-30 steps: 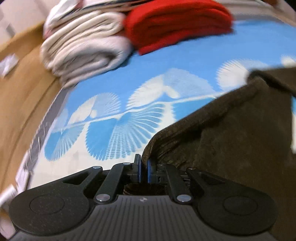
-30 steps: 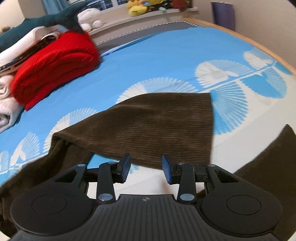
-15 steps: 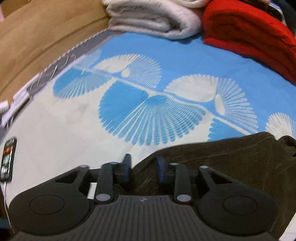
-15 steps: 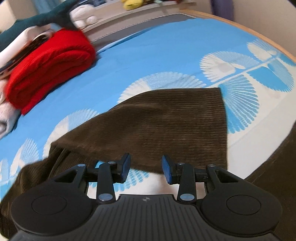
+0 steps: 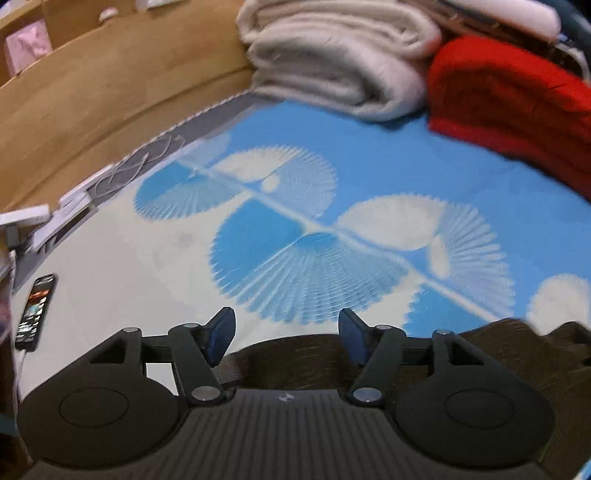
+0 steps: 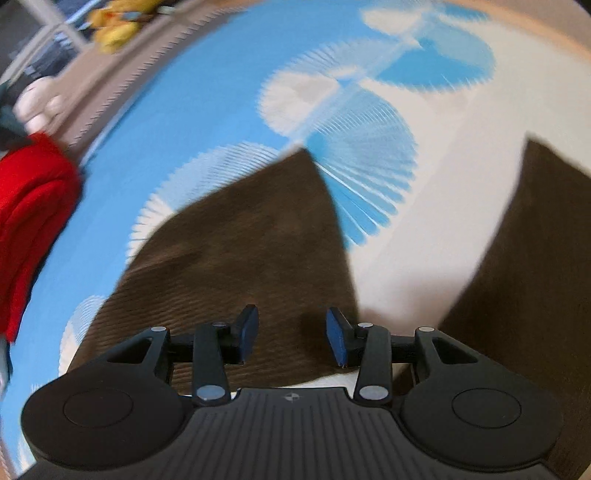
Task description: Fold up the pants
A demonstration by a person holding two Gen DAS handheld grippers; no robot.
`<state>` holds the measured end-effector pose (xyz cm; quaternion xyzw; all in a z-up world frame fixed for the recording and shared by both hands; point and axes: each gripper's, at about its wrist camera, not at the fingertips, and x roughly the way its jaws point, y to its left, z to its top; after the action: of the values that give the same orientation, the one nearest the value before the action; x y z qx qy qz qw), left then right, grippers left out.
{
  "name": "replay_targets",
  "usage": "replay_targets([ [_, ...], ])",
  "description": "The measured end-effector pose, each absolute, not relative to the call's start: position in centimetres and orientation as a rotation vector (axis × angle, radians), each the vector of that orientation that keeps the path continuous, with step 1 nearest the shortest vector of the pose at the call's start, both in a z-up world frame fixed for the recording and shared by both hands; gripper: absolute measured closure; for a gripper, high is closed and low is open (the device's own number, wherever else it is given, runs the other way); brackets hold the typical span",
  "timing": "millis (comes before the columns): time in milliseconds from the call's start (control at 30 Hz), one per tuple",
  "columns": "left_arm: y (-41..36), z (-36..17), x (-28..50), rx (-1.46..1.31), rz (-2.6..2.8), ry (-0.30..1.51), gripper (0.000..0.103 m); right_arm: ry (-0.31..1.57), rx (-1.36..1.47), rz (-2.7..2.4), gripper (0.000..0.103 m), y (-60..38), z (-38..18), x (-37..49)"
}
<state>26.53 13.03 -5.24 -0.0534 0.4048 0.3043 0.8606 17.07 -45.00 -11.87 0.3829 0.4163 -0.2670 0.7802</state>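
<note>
Brown corduroy pants lie on the blue and white bed sheet. In the right wrist view one leg stretches ahead and the other leg lies at the right. My right gripper is open and empty, just above the near part of the first leg. In the left wrist view an edge of the pants lies along the bottom and right. My left gripper is open and empty, with the pants' edge below and between its fingers.
A folded white blanket and a folded red blanket lie at the far end of the bed. A wooden bed frame runs along the left. A phone lies at the left edge. Plush toys sit on a far ledge.
My left gripper was shut on the pants' edge, lowered it to the sheet, then opened and let go. My right gripper stayed open and swung toward the pant legs.
</note>
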Motion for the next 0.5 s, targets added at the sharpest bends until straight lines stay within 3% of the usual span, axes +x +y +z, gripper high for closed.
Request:
replay_targets([
  [100,9.5,-5.7,26.9,-0.141,0.317,0.891,0.037,0.949,0.913,-0.619,0.060,-46.2,-14.0,16.7],
  [167,6.3,-6.4,26.7,-0.143,0.084,0.917,0.044,0.982,0.946,-0.652,0.060,-46.4,-15.0,16.3],
  [233,2.9,-7.4,26.2,-0.102,-0.100,0.948,0.059,1.008,0.963,-0.671,0.060,-46.4,-15.7,16.2],
  [300,0.2,-8.6,25.7,-0.080,-0.223,0.986,0.063,1.034,0.977,-0.657,0.060,-46.1,-16.4,16.3],
  [467,-4.4,-11.5,25.0,-0.003,-0.340,1.052,0.063,1.052,0.974,-0.657,0.060,-45.6,-17.5,16.8],
  [500,-5.2,-12.1,25.0,0.016,-0.353,1.071,0.061,1.053,0.956,-0.658,0.066,-45.4,-17.5,16.9],
])
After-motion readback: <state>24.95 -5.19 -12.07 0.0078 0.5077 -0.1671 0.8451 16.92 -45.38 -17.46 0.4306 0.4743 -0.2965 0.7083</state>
